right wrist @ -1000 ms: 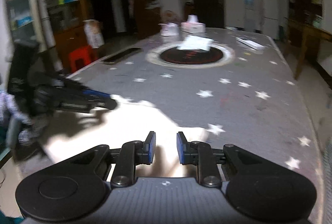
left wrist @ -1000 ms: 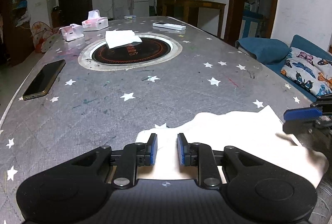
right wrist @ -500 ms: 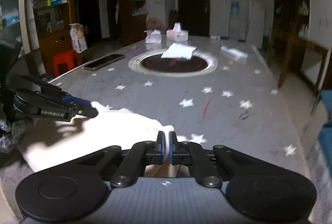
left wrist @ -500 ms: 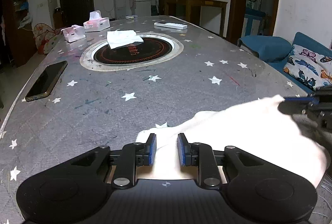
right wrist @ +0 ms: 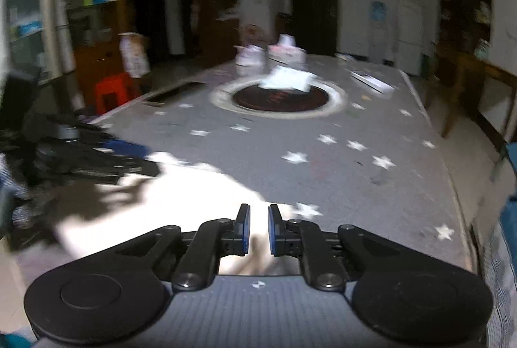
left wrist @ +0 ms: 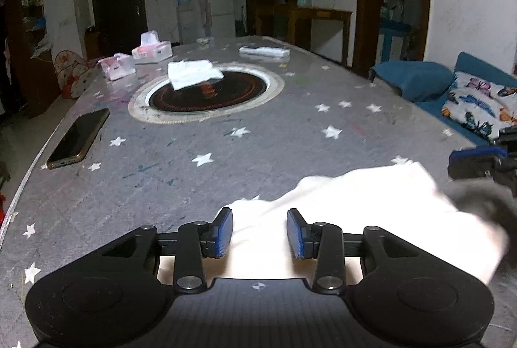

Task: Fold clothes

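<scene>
Lying bunched at the tabletop's near edge, white garment (left wrist: 362, 212) runs long axis left-right between both tools. Left gripper (left wrist: 260, 233) spread wide over its left end, nothing held; right gripper (right wrist: 258, 230) slightly parted over right end, empty.

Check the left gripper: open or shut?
Open. The left gripper shows a wide gap between its blue pads, with the white cloth lying beneath, ungripped.
</scene>
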Motion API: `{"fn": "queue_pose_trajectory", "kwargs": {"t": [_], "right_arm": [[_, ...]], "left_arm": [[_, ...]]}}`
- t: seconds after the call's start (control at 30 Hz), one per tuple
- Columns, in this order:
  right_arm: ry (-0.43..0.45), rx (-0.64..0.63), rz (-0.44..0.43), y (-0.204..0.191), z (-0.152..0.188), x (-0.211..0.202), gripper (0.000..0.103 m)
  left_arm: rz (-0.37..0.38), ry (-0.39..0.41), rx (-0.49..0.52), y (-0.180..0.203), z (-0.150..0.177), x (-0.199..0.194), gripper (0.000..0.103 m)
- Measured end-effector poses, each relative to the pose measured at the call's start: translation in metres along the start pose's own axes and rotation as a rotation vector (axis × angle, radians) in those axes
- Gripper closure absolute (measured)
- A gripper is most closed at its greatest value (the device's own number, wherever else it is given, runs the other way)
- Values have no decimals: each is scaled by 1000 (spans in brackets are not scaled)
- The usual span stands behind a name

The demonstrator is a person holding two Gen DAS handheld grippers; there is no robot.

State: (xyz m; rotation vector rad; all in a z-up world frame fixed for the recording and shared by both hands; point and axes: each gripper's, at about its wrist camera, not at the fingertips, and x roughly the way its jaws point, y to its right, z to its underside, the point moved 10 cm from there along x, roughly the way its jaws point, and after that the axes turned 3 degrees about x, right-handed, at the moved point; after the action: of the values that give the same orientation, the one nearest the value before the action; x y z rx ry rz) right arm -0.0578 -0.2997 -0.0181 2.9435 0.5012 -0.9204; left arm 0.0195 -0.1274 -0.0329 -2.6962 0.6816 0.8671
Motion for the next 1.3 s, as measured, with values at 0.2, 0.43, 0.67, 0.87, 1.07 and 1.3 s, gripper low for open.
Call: {"fn": "queue_pose_trajectory", "kwargs": {"t": [0.2, 0.43, 0.67, 0.87, 1.07, 1.3], "right_arm": [[-28, -71, -112, -45, 13, 1, 93], [-75, -10, -102, -39, 35, 14, 94], [-65, -32, -82, -41, 37, 14, 94], [-51, -18, -78, -40, 38, 13, 92], [-46, -16, -77, -40, 39, 12, 92], [-47, -9, -85, -39, 38, 13, 92]], "left_arm": [[79, 62, -27, 19, 5, -39, 63], [97, 29, -107, 18, 50, -62, 63], [51, 41, -229, -21, 66, -74, 68], [33, 22, -284, -43, 59, -65, 78], [19, -1, -237, -42, 34, -31, 78], [-20, -26, -298, -64, 27, -9, 80]]}}
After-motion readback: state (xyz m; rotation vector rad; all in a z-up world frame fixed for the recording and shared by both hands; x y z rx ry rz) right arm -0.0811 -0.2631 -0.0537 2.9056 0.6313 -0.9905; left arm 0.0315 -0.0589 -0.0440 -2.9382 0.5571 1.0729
